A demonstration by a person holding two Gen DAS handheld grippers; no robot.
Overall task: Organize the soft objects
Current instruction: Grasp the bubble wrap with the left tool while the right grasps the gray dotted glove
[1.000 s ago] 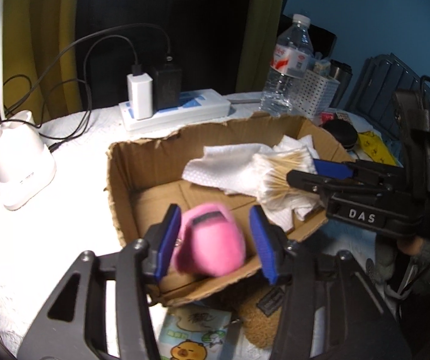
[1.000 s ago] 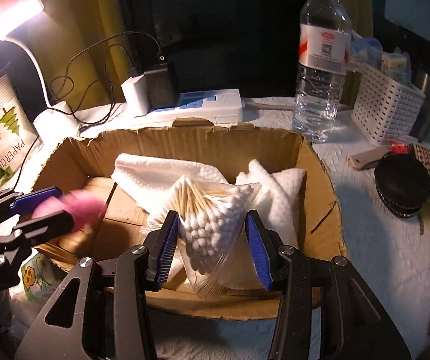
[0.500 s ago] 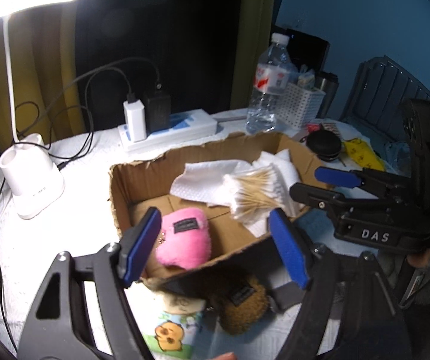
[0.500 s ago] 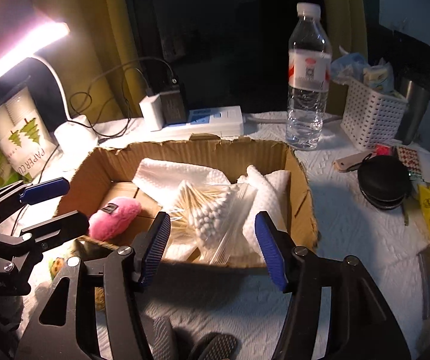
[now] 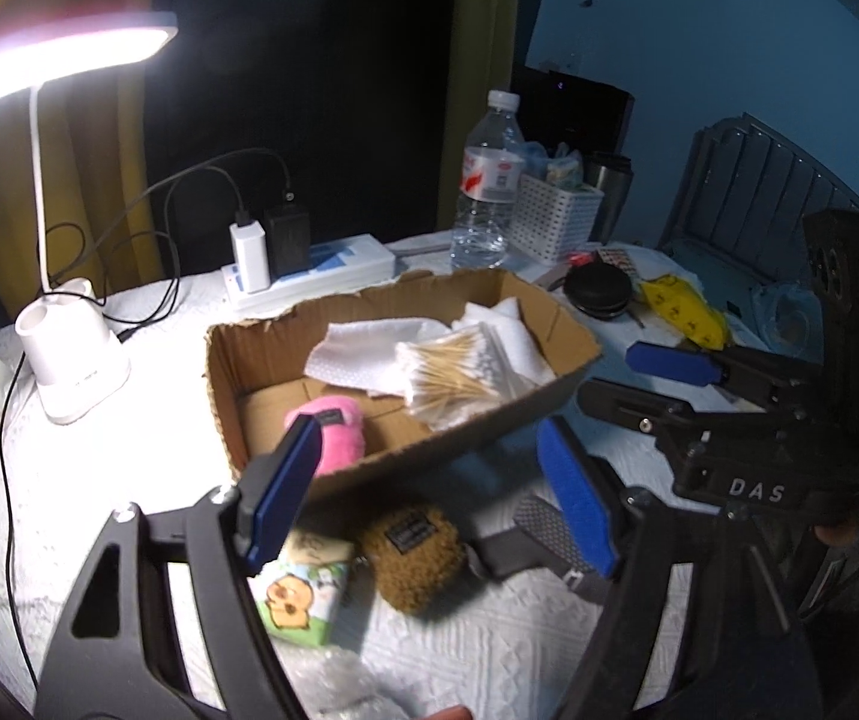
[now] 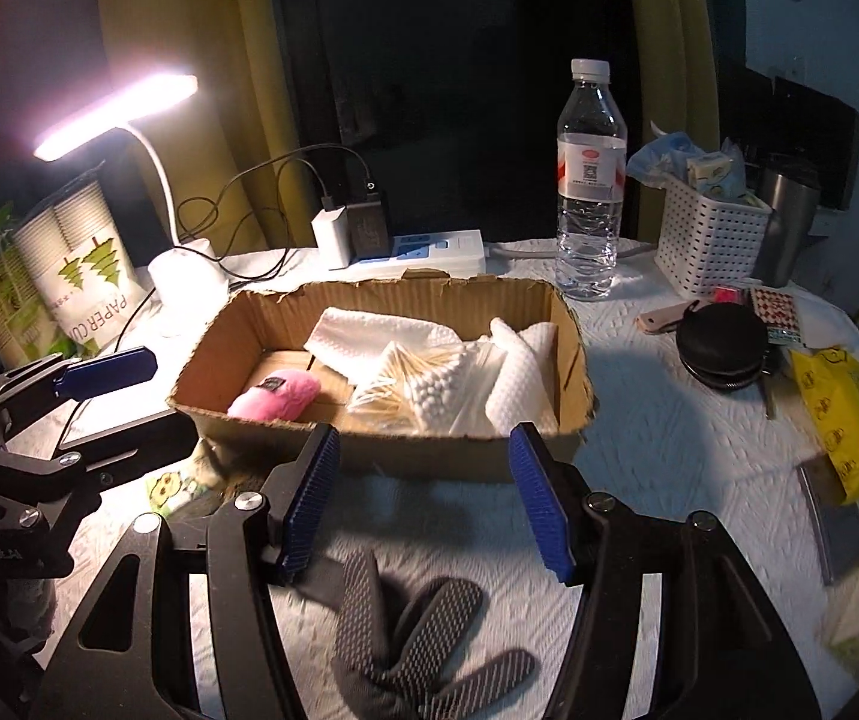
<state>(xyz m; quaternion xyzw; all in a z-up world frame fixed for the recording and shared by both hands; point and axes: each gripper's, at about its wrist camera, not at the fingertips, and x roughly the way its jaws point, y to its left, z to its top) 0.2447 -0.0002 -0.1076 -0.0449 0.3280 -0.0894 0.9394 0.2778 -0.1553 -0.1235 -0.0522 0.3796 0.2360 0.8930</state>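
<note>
Both tools gape wide, empty; pink plush [image 6: 274, 396] lies ahead in box [image 6: 429, 456].

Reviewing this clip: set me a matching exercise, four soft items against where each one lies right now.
Items:
1. pink plush
2. brown plush
3. bag of cotton swabs
4. grey glove

Places:
A. on the tablecloth, under the right gripper
B. in the box, left end
C. outside the box, against its near wall
D. in the box, on the white paper towels

Pairs: 1-B, 2-C, 3-D, 4-A
</note>
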